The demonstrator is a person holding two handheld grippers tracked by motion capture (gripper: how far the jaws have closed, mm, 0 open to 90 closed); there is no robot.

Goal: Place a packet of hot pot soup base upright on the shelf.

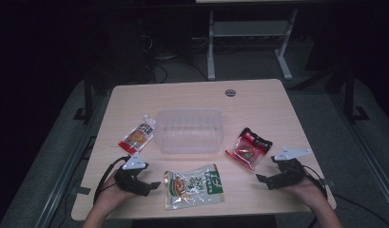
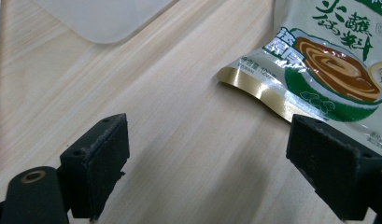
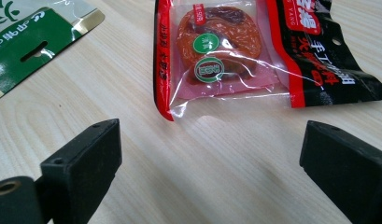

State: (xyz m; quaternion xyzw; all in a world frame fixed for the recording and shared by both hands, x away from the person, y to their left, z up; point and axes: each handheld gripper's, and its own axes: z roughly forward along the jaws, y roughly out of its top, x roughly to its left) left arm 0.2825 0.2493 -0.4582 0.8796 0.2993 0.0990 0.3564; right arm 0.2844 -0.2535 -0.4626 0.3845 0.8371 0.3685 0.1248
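Left gripper [image 1: 151,185] low over table [image 1: 258,102], jaws spread wide, nothing between them. Green-and-white sauce pouch [image 1: 194,186] lies flat just ahead of its tips, toward its right jaw, not touching. Right gripper [image 1: 262,179] likewise released, jaws apart, empty. Red-and-black snack packet [image 1: 249,148] lies flat just beyond its jaws, clear of both pads. Clear plastic bin [image 1: 189,130] farther off, between both grippers. Orange pouch [image 1: 137,135] beyond left gripper, beside bin.
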